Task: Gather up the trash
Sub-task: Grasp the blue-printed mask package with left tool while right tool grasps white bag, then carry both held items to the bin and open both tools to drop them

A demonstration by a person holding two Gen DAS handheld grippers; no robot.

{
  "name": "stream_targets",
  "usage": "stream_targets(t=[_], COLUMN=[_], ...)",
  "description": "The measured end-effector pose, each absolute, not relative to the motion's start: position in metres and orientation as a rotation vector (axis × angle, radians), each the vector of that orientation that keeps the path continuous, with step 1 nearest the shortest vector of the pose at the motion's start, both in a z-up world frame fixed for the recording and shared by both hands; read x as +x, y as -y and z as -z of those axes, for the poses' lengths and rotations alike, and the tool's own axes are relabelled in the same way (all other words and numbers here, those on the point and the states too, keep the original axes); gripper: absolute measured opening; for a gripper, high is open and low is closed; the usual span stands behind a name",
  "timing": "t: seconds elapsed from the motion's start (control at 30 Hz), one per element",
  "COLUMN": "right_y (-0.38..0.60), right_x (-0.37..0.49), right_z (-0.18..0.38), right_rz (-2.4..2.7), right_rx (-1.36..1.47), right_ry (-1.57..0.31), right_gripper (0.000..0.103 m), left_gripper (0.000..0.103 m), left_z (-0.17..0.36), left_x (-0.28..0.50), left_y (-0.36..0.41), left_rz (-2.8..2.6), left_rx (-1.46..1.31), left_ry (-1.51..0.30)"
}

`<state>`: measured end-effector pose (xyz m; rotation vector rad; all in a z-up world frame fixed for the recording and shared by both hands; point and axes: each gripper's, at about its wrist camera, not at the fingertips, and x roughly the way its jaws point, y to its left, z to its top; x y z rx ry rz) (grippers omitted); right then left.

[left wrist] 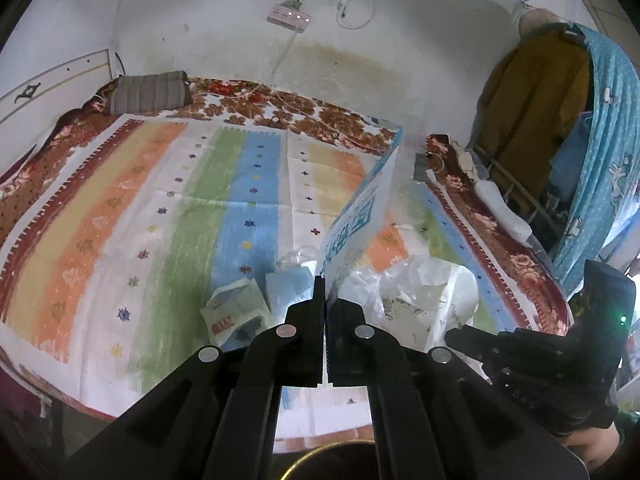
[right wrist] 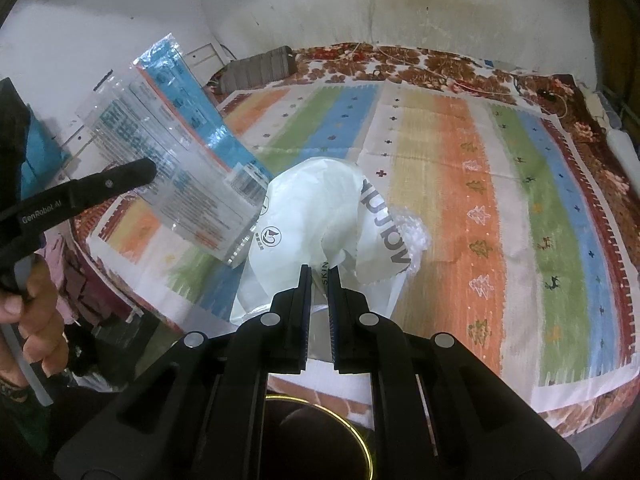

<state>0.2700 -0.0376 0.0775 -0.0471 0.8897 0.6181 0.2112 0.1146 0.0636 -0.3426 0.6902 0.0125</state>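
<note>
While your left gripper (left wrist: pixel 326 292) had its jaws clenched on the clear printed wrapper (right wrist: pixel 176 160) and your right gripper (right wrist: pixel 319 280) pinched the white plastic bag (right wrist: pixel 320 200) above the bed (left wrist: pixel 120 200), the small packet (left wrist: pixel 236 312) and tissue pack (left wrist: pixel 288 284) lay uncollected, the bin (right wrist: pixel 320 440) waiting below.

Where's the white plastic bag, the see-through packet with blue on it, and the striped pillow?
white plastic bag (right wrist: pixel 316 208): right wrist view, on its crumpled middle.
see-through packet (right wrist: pixel 188 168): right wrist view, on its clear printed face.
striped pillow (left wrist: pixel 148 92): left wrist view, on its middle.
</note>
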Motion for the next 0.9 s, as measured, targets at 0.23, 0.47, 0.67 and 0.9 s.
stream_targets(t=[0.23,0.47,0.67,0.9], right_y=[0.045,0.05,0.055,0.061], right_x=[0.248,0.229,0.209,0.181], right_z=[-0.086,-0.089,-0.089,-0.079], right_rz=[-0.622,-0.639,-0.648,-0.658], right_rx=[-0.071,-0.056,-0.061,-0.095], right_ry=[-0.863,-0.866,-0.855,-0.866], right_gripper=[0.007,0.007,0.007,0.007], left_gripper=[0.0,0.0,0.0,0.0], left_z=[-0.065,-0.066,-0.069,-0.05], left_x=[0.187,0.161,0.14,0.118], left_y=[-0.098,-0.088,-0.077,-0.065], left_rz=[0.027,0.052,0.075,0.065], left_rx=[-0.374,-0.395,-0.415,-0.43], left_ry=[-0.693,-0.71,-0.709,-0.765])
